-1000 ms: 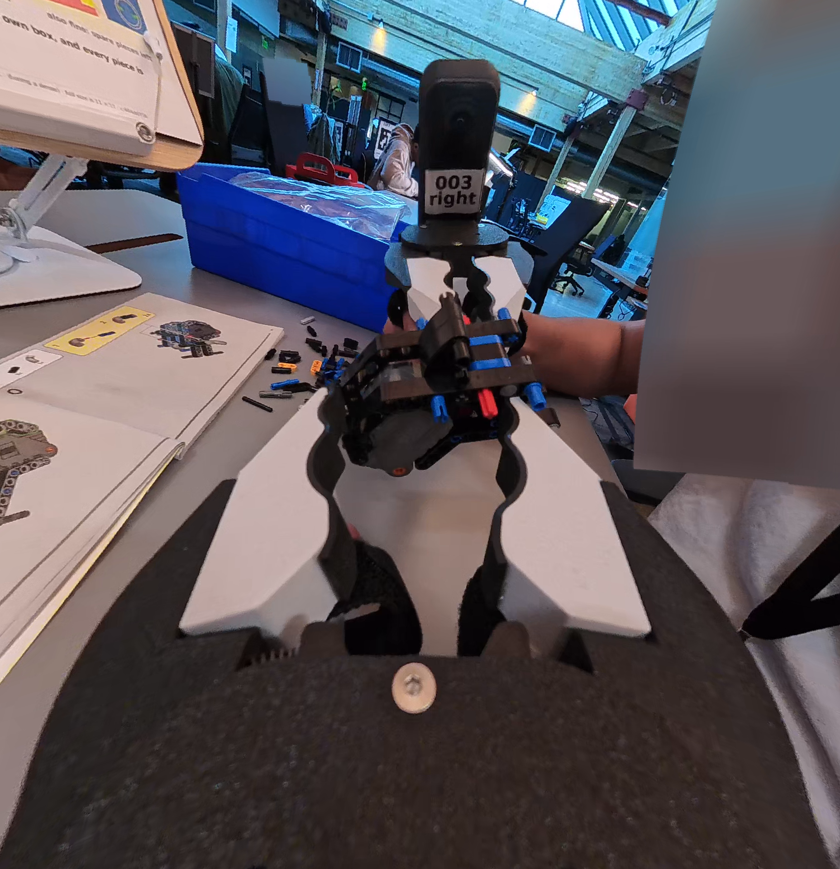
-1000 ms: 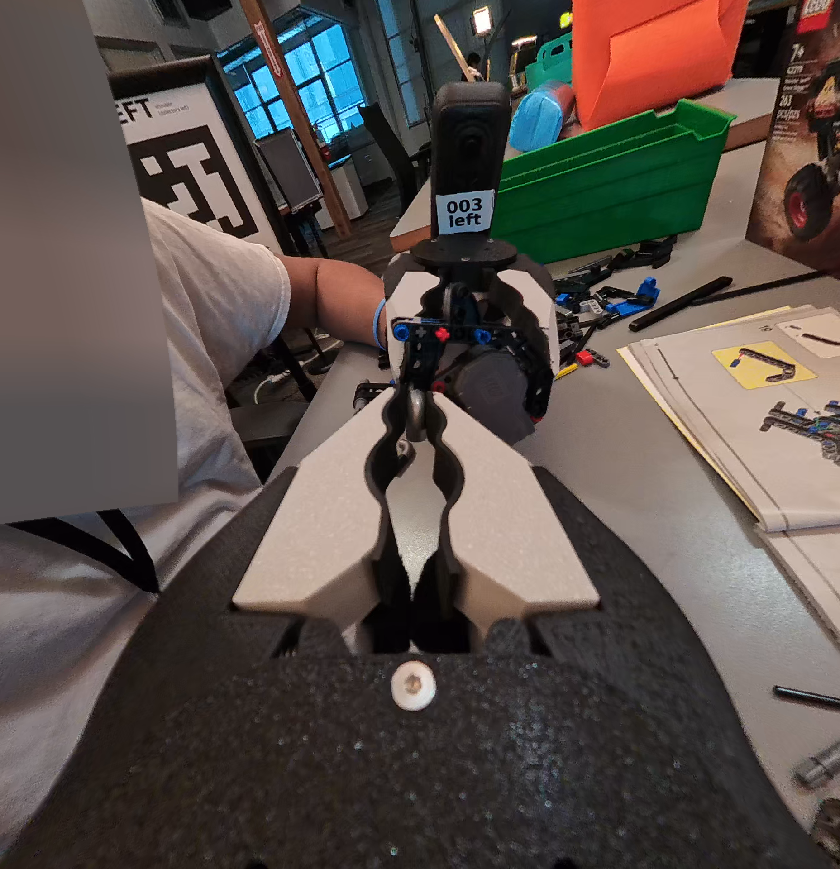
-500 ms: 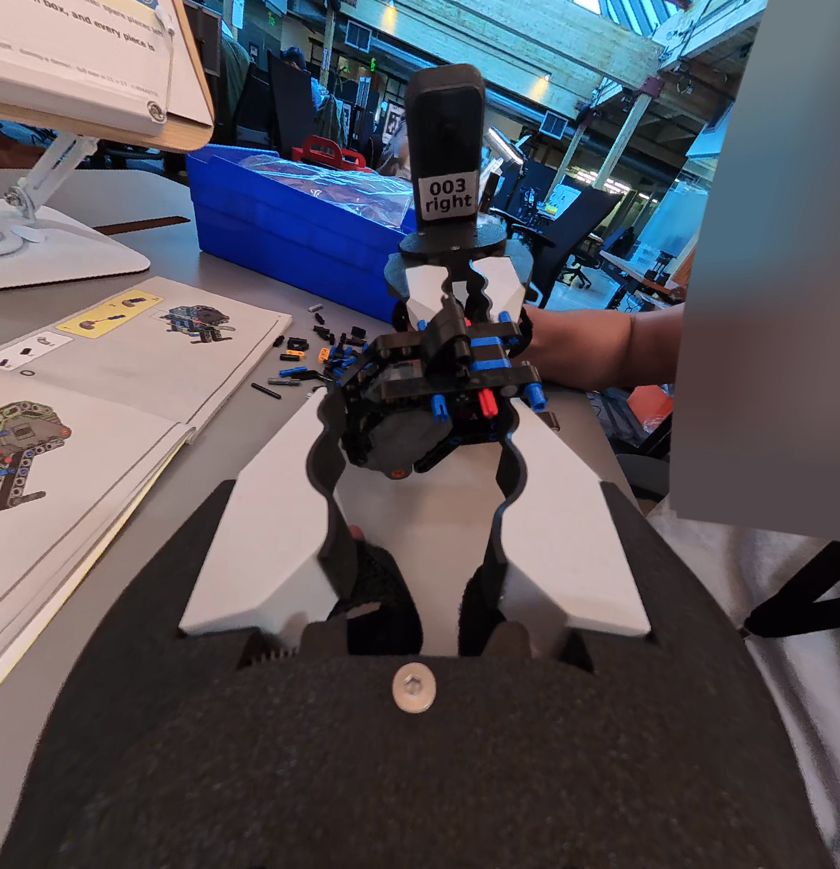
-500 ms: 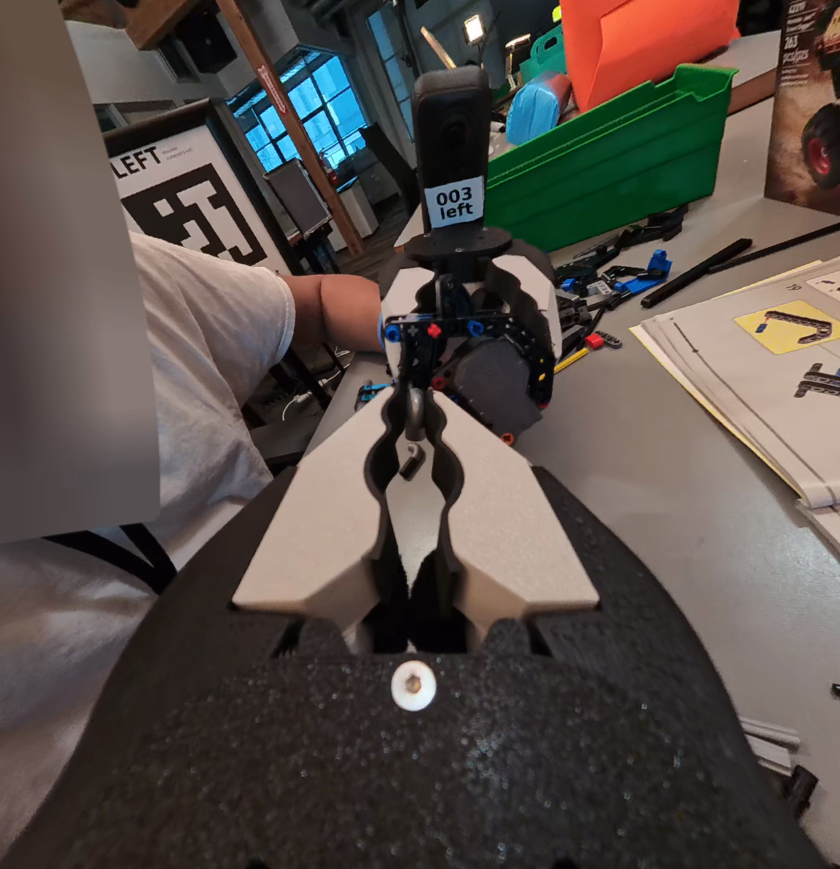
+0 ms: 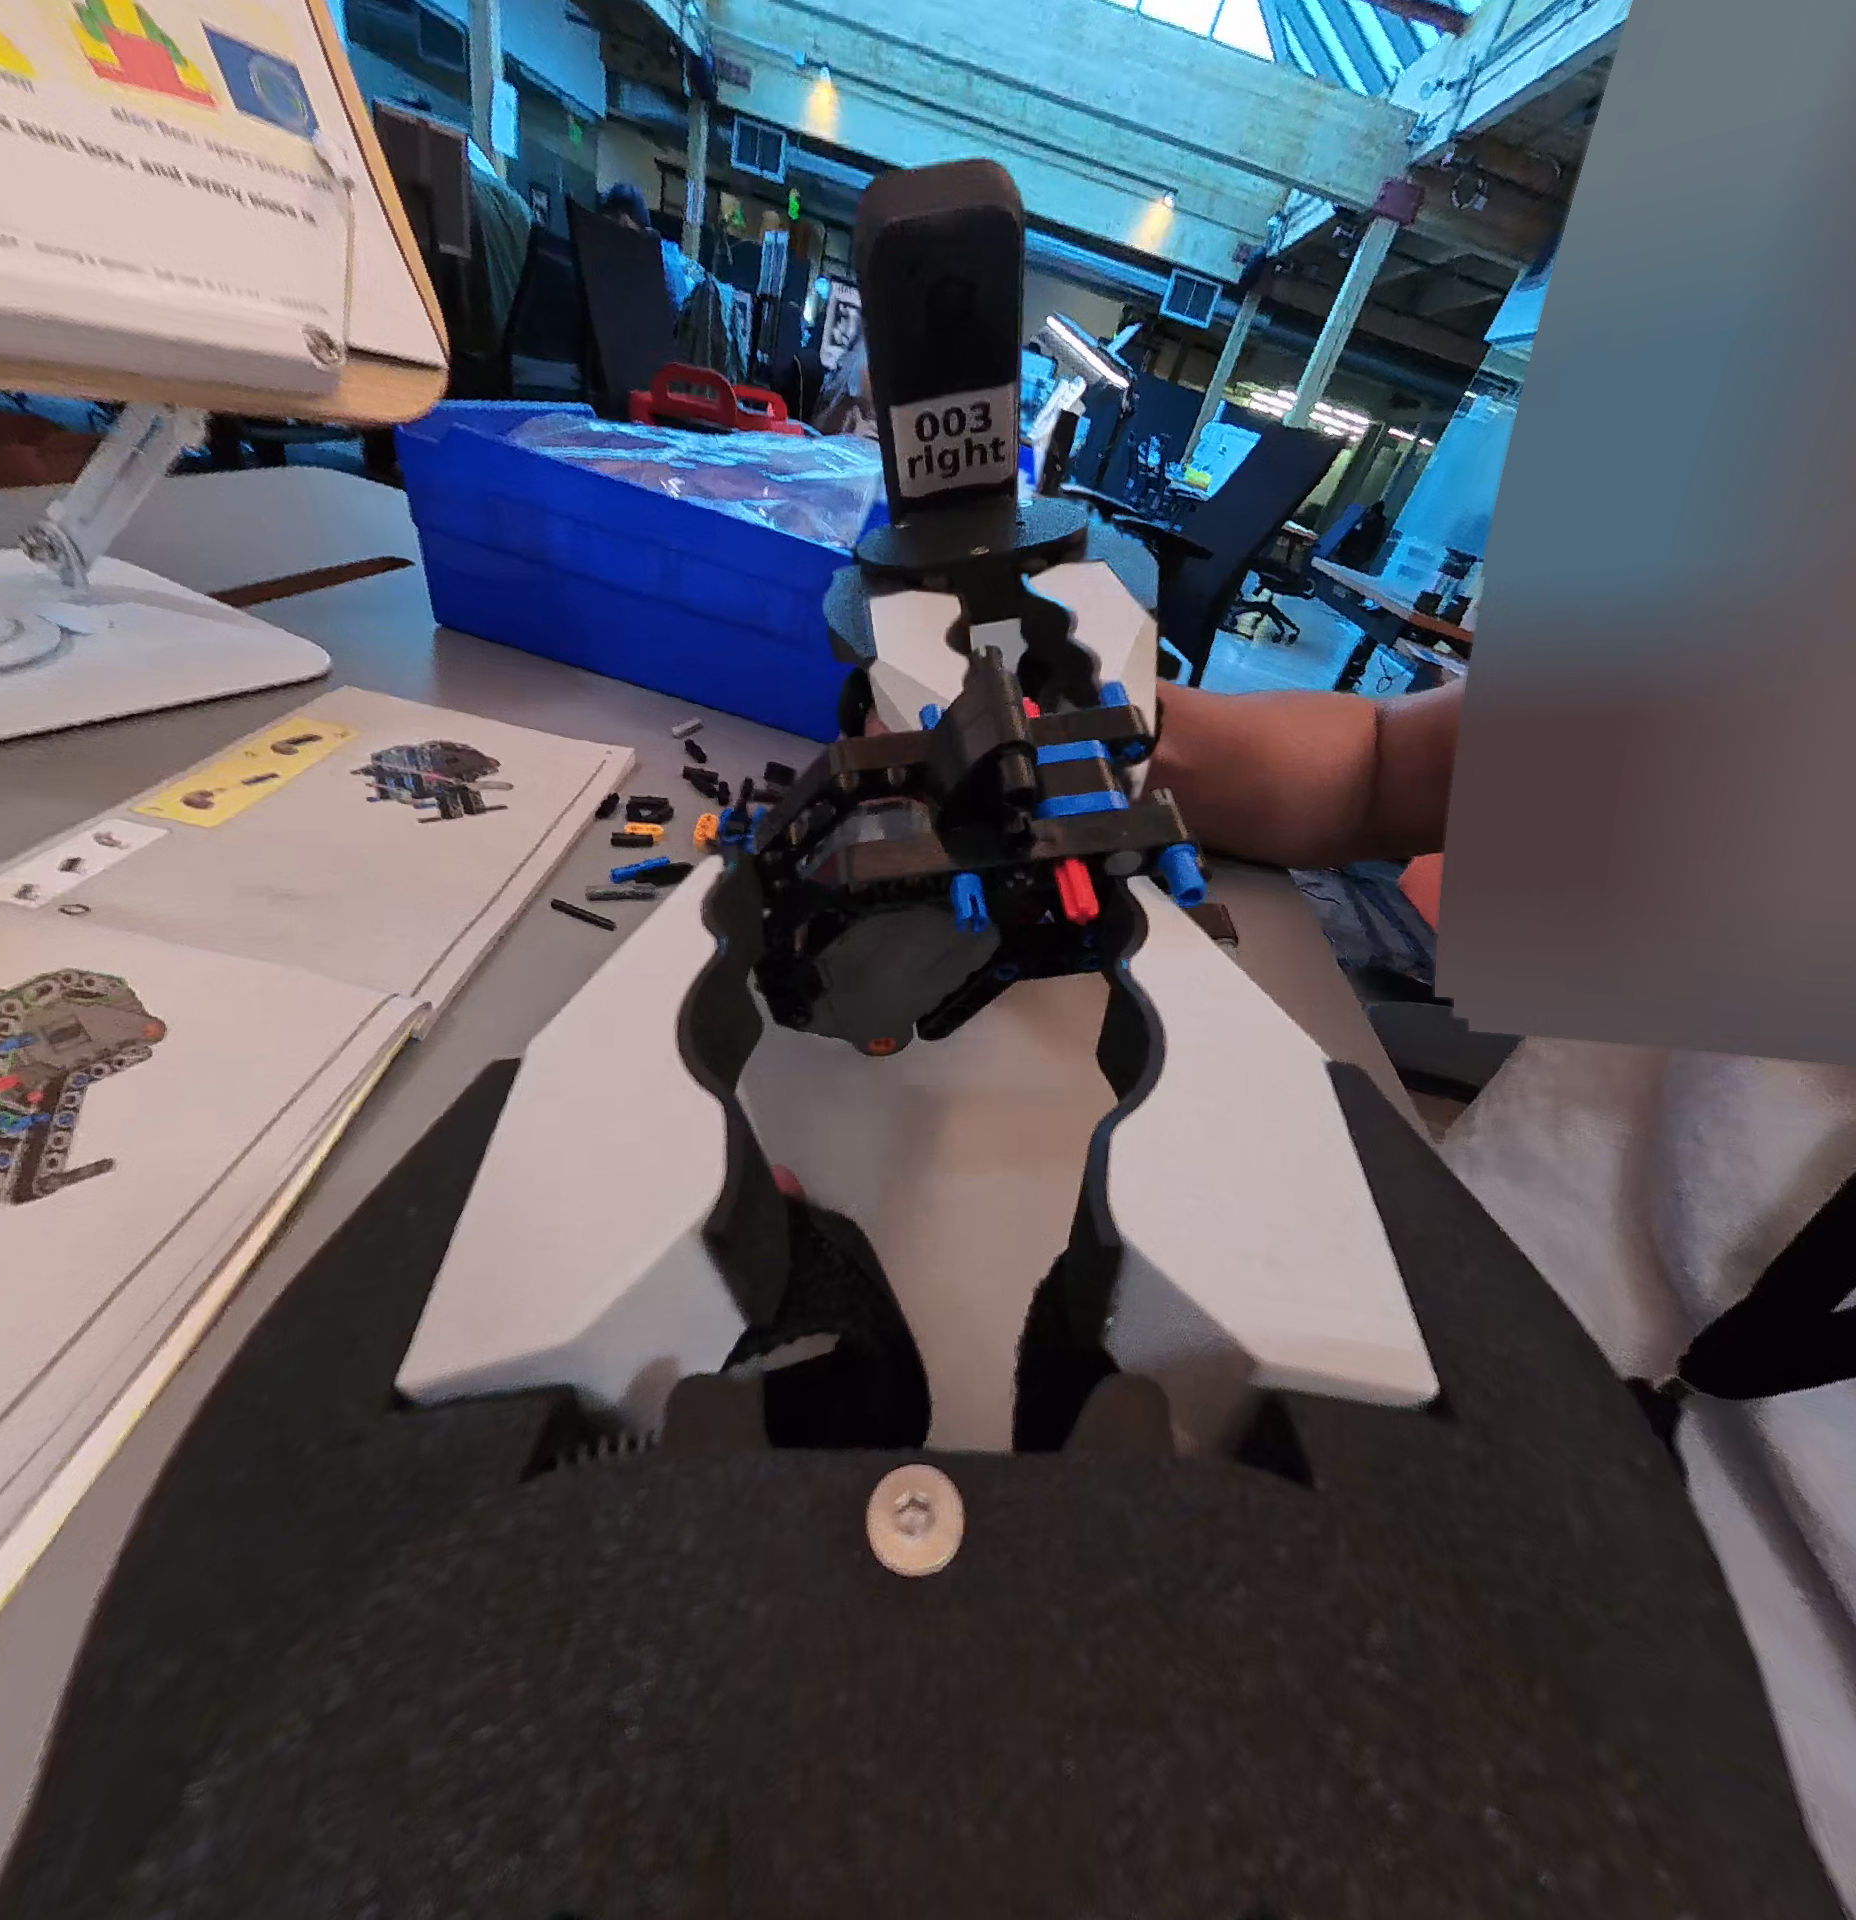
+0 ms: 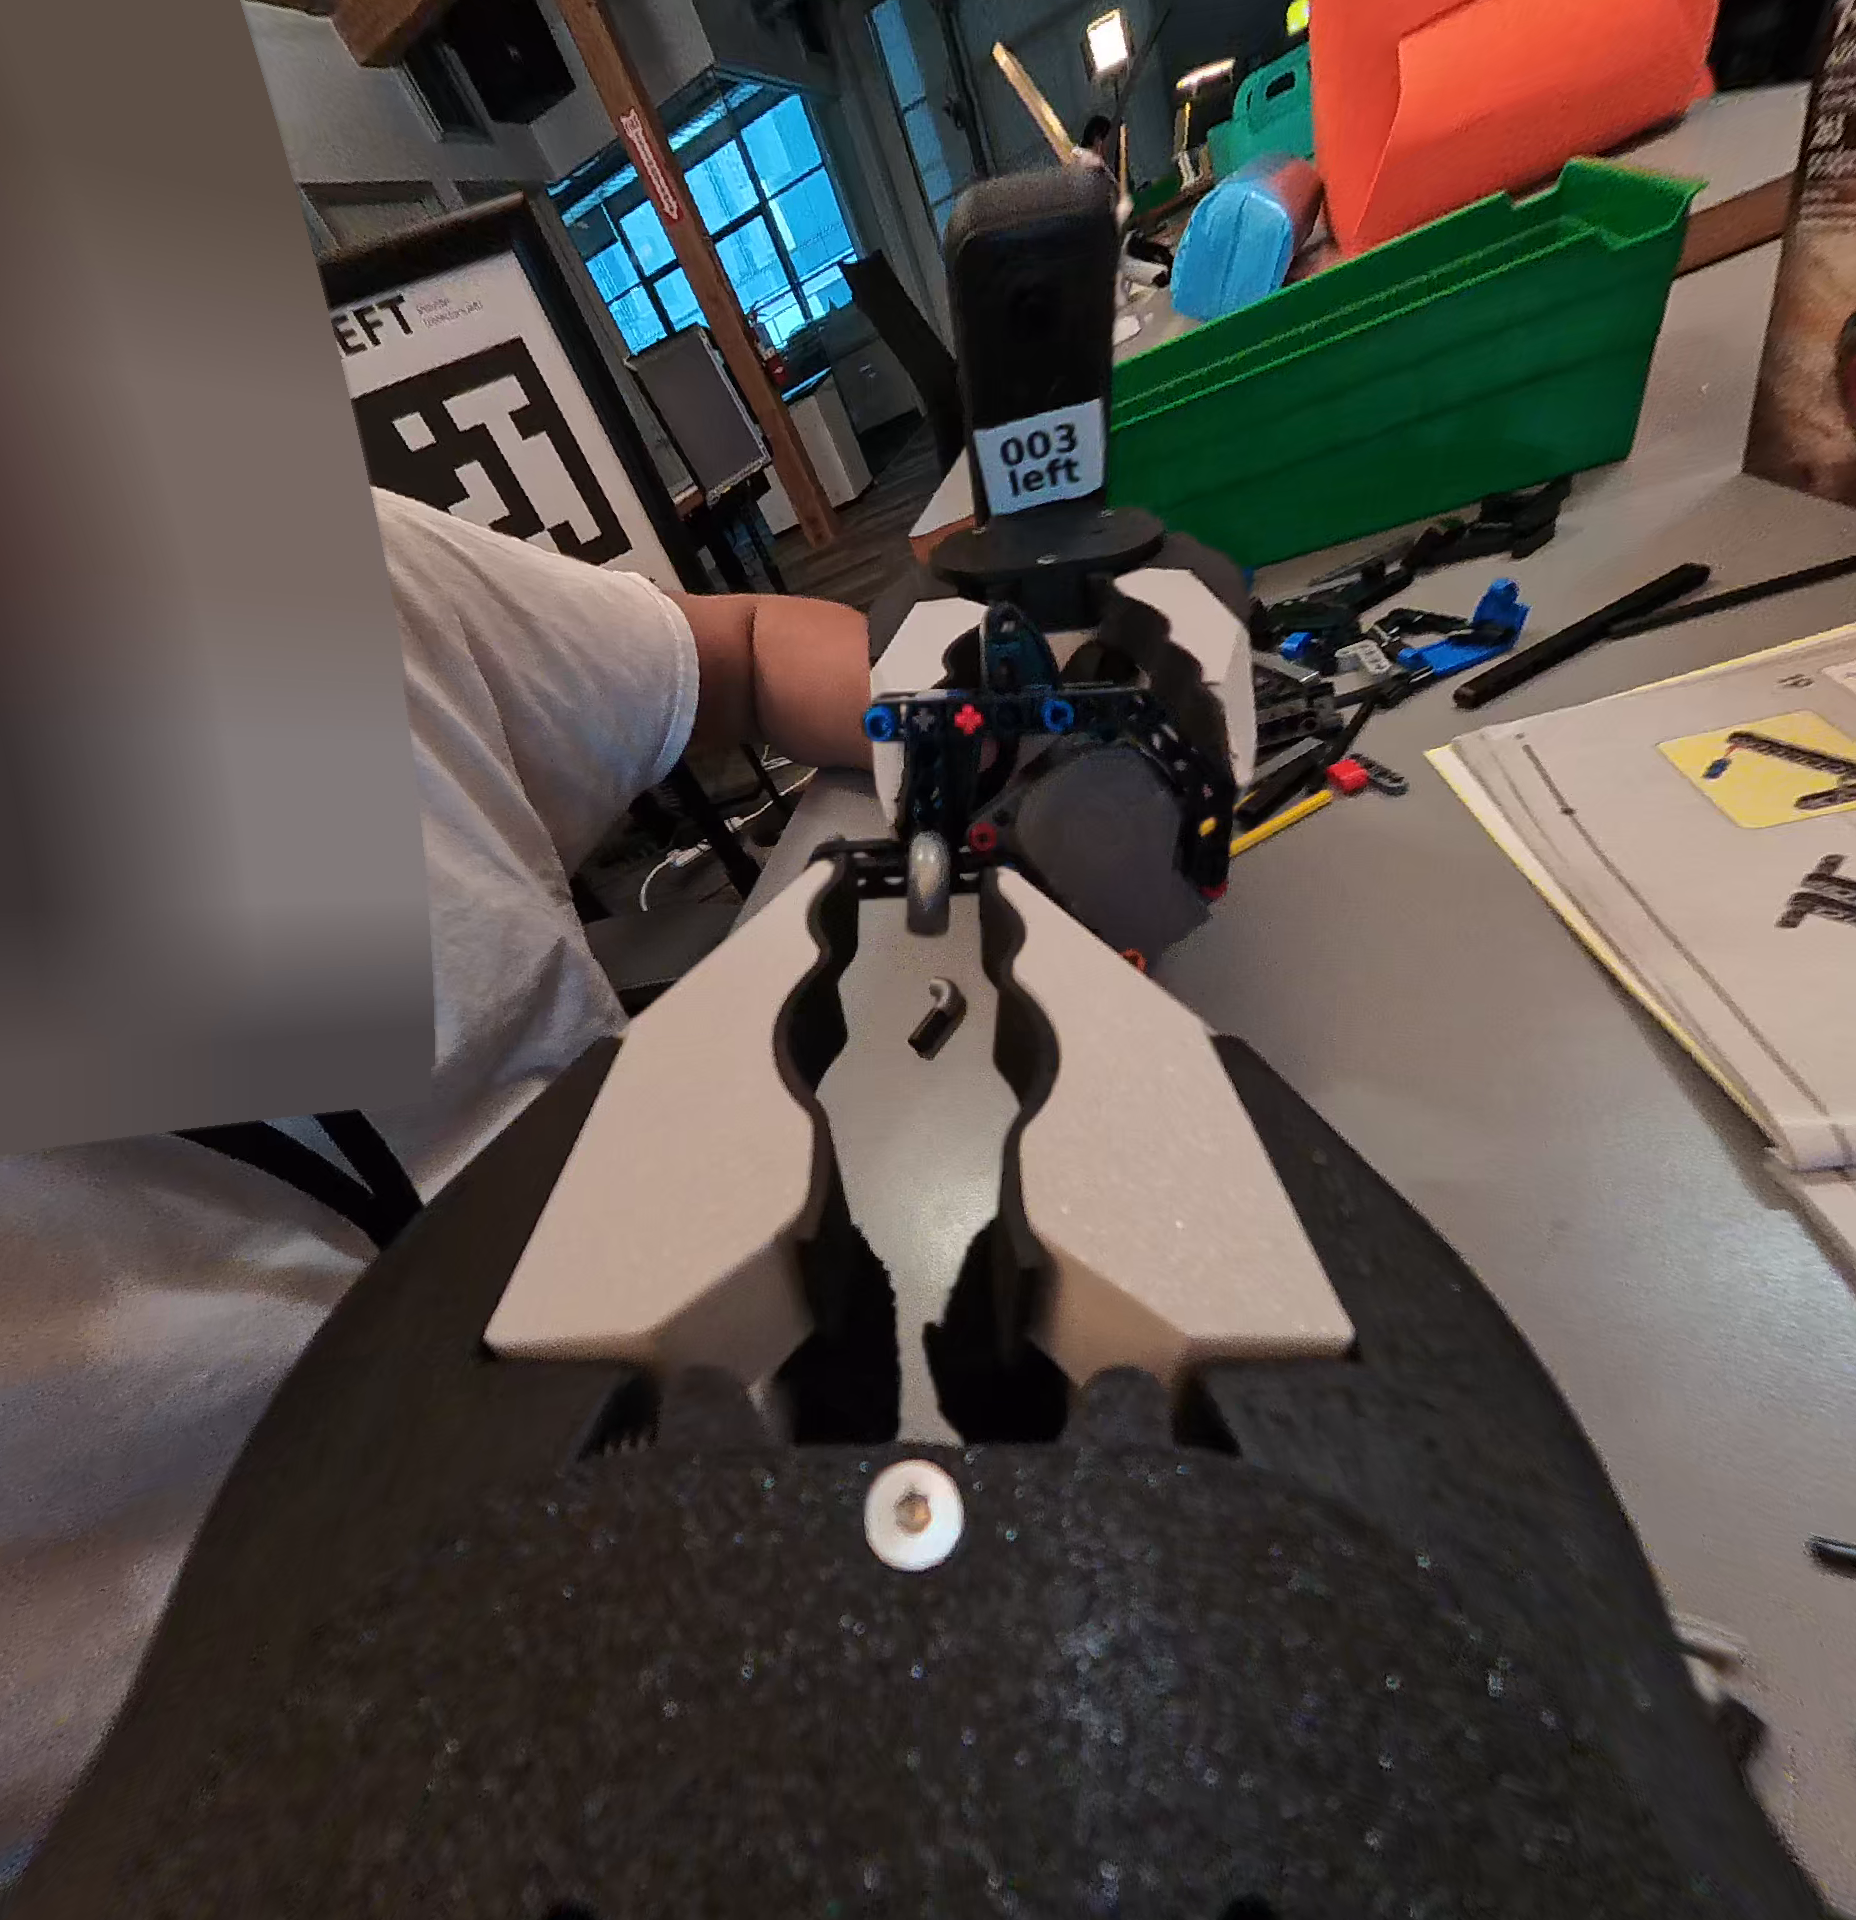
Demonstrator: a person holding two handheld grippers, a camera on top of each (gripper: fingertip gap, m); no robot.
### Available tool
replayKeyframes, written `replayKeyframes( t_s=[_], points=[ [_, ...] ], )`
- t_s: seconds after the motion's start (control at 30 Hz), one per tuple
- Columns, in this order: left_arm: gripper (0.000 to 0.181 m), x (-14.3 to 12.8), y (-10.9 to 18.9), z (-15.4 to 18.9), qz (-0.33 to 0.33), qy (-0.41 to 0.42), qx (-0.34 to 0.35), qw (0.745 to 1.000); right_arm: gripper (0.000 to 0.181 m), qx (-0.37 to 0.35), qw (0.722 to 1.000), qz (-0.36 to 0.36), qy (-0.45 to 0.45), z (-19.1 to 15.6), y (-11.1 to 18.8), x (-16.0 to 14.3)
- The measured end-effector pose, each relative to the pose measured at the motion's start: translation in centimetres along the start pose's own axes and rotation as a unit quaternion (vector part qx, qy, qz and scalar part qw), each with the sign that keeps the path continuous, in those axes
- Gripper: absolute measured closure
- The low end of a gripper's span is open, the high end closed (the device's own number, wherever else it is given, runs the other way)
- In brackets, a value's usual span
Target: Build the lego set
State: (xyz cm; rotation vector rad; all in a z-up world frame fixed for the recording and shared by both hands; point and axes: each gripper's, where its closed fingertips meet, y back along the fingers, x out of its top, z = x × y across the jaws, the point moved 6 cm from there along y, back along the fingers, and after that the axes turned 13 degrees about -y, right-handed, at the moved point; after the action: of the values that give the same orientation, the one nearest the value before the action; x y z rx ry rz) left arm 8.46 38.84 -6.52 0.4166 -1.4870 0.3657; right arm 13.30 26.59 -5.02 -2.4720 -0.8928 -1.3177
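**A:** Where is the lego model [image 5: 945, 883]?

**B:** Raised above the grey desk [image 6: 1423, 1091], between the two grippers, which face each other. The left gripper [image 5: 929, 914] clasps it: its white fingers [image 5: 633, 1091] are spread wide and press on the two sides of the black frame with blue and red pins.

**A:** And the right gripper [image 6: 919, 883]?

**B:** Its fingers [image 6: 695, 1122] stand slightly parted. A small grey piece [image 6: 929, 878] on the near end of the model sits between the tips; whether they touch it, I cannot tell. A small dark bent piece [image 6: 936, 1016] shows in the gap between the fingers, nearer the camera; whether it lies on the desk cannot be told.

**A:** What surrounds them?

**B:** Open instruction booklets [image 5: 311, 831] lie on the desk. Loose small parts [image 5: 675, 821] are scattered between the booklet and a blue bin [image 5: 612, 582]. In the right wrist view, a green bin [image 6: 1423, 384] stands behind more loose parts [image 6: 1423, 644], with the set's box [image 6: 1828, 312] at the right edge.
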Motion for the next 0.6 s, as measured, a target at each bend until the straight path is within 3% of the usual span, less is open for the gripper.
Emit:
replayKeyframes(
  t_s=[0.13, 0.27, 0.6],
  points=[
    [0.117, 0.6, 0.6, 0.1, 0.002, -0.045, 0.021, 0.999, 0.162, -0.038, 0.998, 0.000, 0.057, 0.0, 1.2, 0.6],
    [0.117, 0.5, 0.5, 0.4, -0.015, -0.096, 0.033, 0.995, 0.164, -0.064, 0.993, -0.030, 0.090, 0.0, 0.3, -0.2],
    [0.117, 0.4, 0.4, 0.8, -0.038, -0.160, 0.058, 0.985, 0.174, -0.071, 0.991, -0.047, 0.101, 0.3, 0.1, -0.8]
  ],
)
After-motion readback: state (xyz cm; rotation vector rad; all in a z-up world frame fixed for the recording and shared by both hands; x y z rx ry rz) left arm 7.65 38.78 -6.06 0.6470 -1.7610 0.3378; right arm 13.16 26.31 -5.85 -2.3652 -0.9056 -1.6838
